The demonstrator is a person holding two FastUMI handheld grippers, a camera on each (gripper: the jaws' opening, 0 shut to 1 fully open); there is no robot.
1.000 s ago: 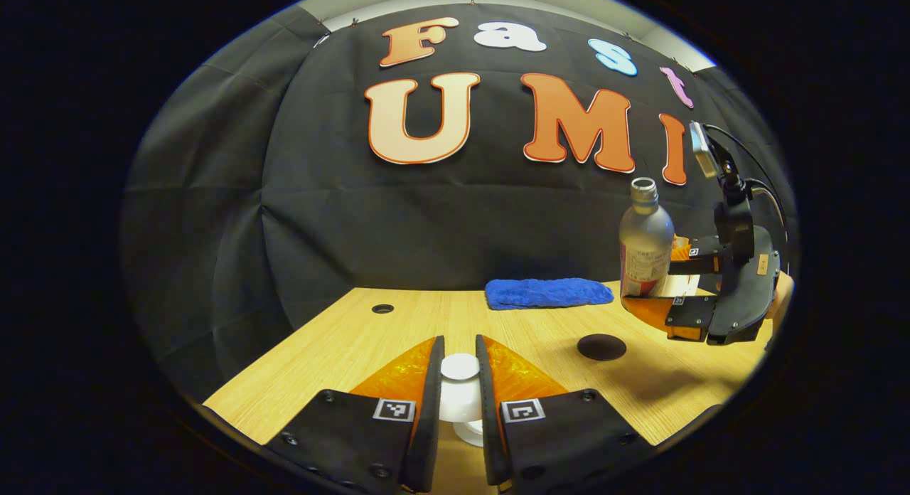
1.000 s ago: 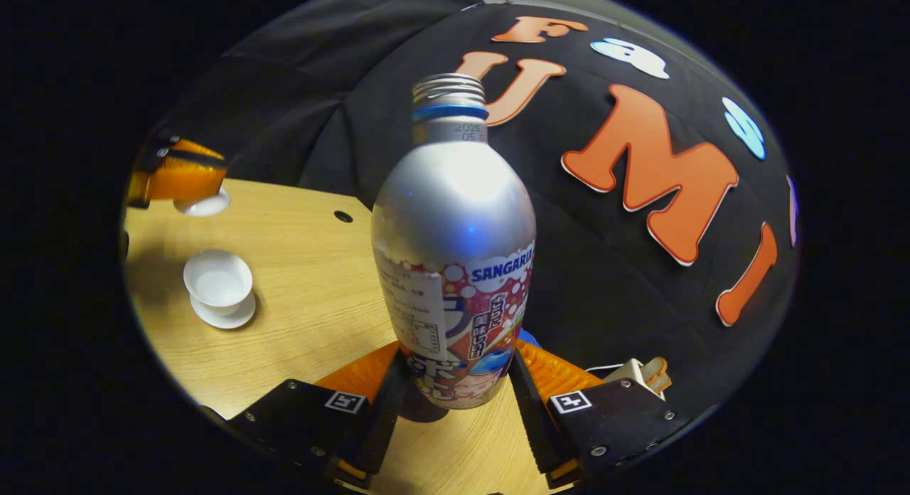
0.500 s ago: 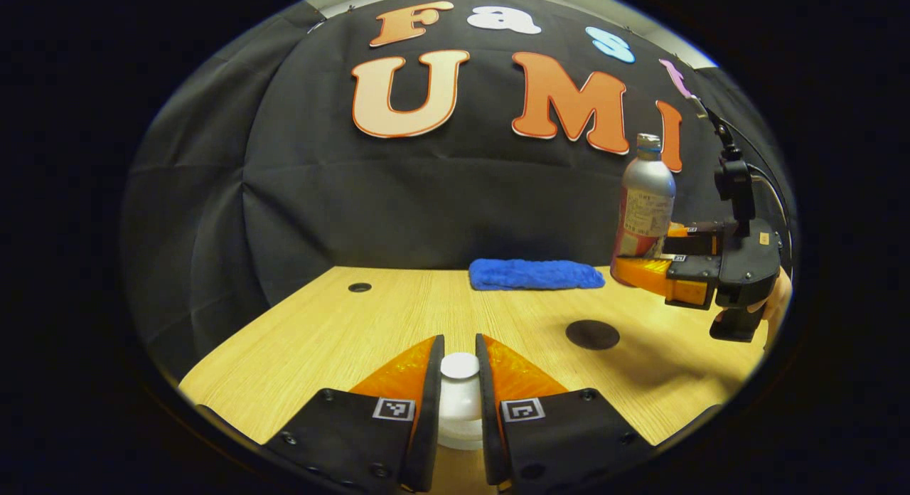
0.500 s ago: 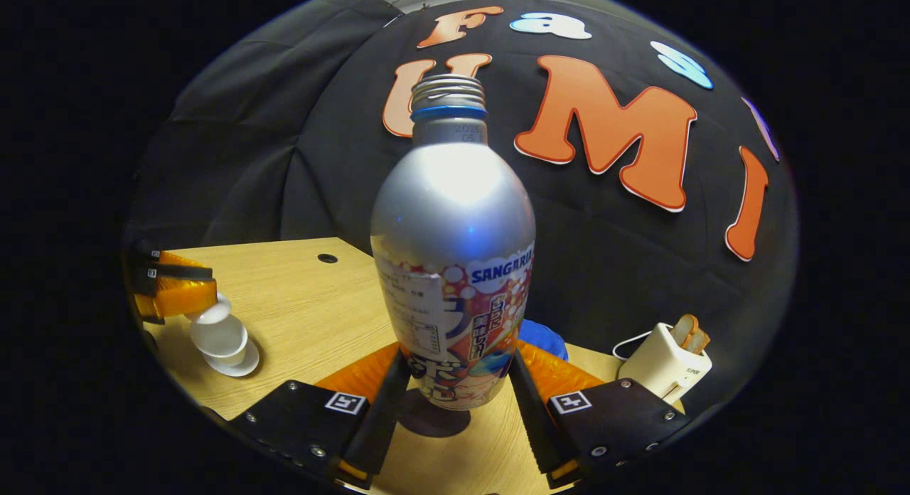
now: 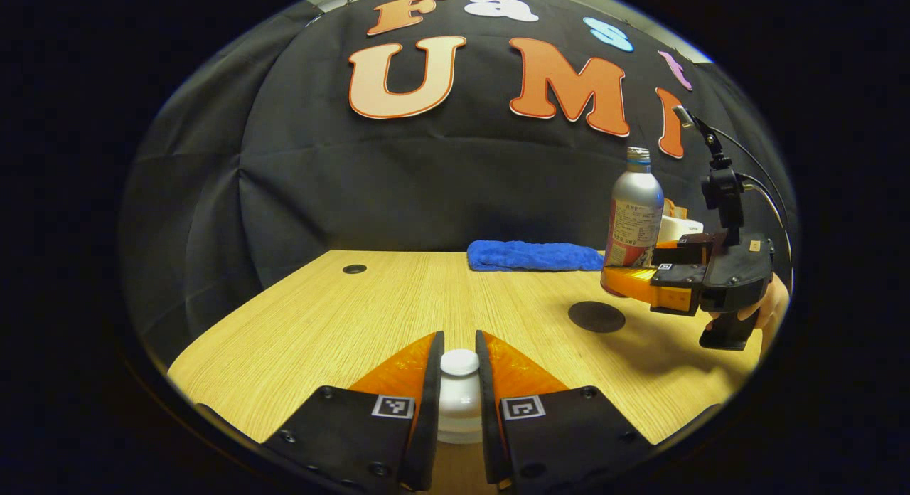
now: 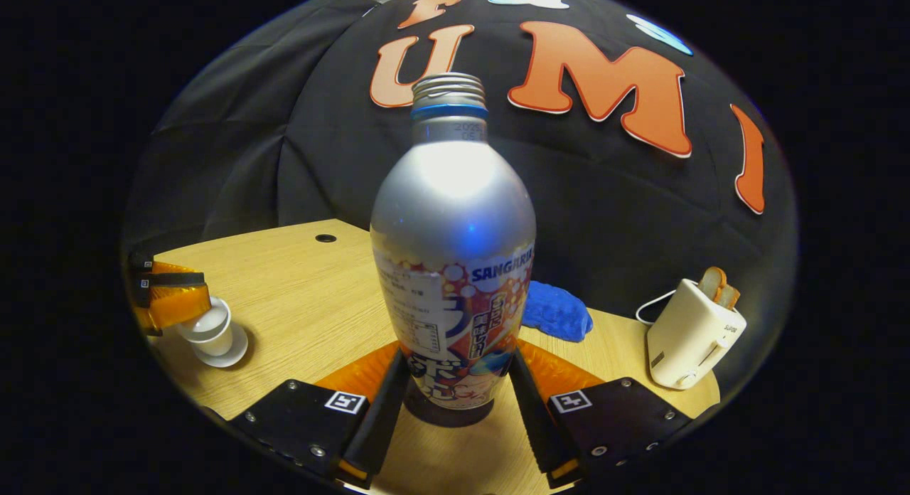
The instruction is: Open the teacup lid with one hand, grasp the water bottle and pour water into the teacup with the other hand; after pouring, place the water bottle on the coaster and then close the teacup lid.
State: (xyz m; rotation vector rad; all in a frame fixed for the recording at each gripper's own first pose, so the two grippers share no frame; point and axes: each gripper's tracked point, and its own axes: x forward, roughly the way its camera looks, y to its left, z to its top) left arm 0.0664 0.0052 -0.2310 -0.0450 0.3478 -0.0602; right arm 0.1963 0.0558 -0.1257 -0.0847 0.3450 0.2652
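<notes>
In the left gripper view, the left gripper [image 5: 459,381] is seen closed on the white knob of the teacup lid [image 5: 459,395], both fingers pressed against it. Compared with a second ago, the lid has been brought lower; in the right gripper view it is now seen resting on or just over the teacup [image 6: 212,329], which stands on its saucer [image 6: 229,350] near the table's left edge. Whether the lid is fully seated cannot be told.

The right gripper [image 6: 455,392] is held closed around the lower body of the water bottle [image 6: 453,257], both fingers pressing its sides. The bottle, capless and upright, has been lowered since the earlier frames. In the right gripper view a dark round patch lies directly under its base. In the left gripper view the bottle [image 5: 633,221] is seen still raised, with the dark coaster [image 5: 596,316] just beside and below it on the wooden table [image 5: 370,310], so contact is not shown. A hand [image 5: 764,313] is seen gripping the handle of the right gripper [image 5: 625,281].

Farther off, a blue cloth [image 6: 556,310] lies by the table's far edge, and a white toaster [image 6: 693,333] holding slices of bread stands near the far right corner. A small dark hole [image 5: 354,269] is set in the table near the far left corner. Nothing stands between the bottle and the coaster.
</notes>
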